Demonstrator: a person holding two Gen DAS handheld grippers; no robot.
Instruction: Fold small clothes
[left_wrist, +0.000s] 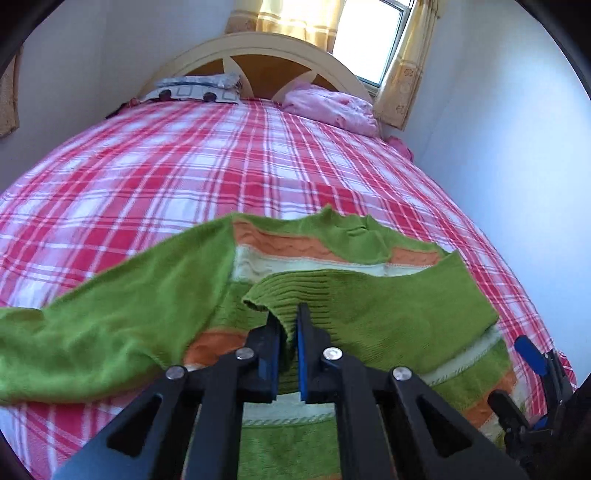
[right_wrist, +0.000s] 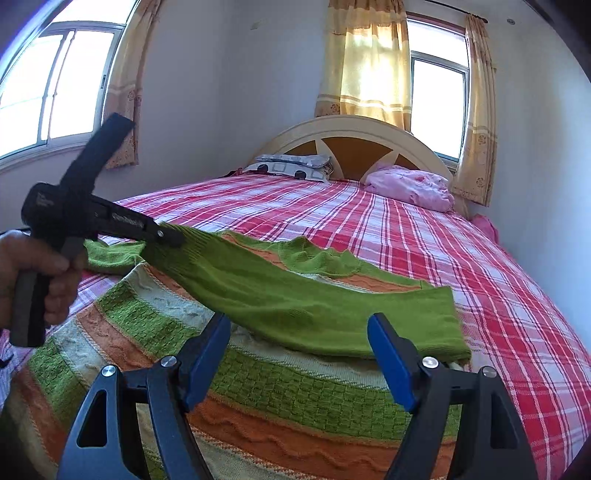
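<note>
Item: small knitted sweater (right_wrist: 280, 391), lime green with orange and cream cable-knit bands and a checked green panel. It lies spread flat on the bed, body toward the near edge, neckline (left_wrist: 332, 225) toward the headboard. One plain green sleeve (left_wrist: 110, 325) trails out to the left in the left wrist view. The other green sleeve, with ribbed cuff (left_wrist: 280, 295), is drawn across the body, lifted clear of it at the cuff end and sagging onto it farther along.

Held by: left hand-held gripper (left_wrist: 288, 332), black frame with blue pads, clenched on the ribbed cuff with knit pinched between the pads. Judged purpose: carrying the sleeve inward over the chest to make the first fold. The person's hand (right_wrist: 40, 280) grips its handle.

Standing by: right hand-held gripper (right_wrist: 299, 354), released, jaws wide, nothing between them. It hovers over the lower body of the sweater, just below the crossed sleeve; probably placed to steady or smooth the cloth, or to take the hem next.

Support: bed with red, pink and white plaid cover (right_wrist: 461, 236), flat and roomy enough for folding.

Surroundings: cream arched headboard with brown panels (right_wrist: 351, 136); grey patterned pillow (right_wrist: 291, 166); crumpled pink bundle (right_wrist: 410, 188); yellow curtains (right_wrist: 365, 66) at bright windows.
</note>
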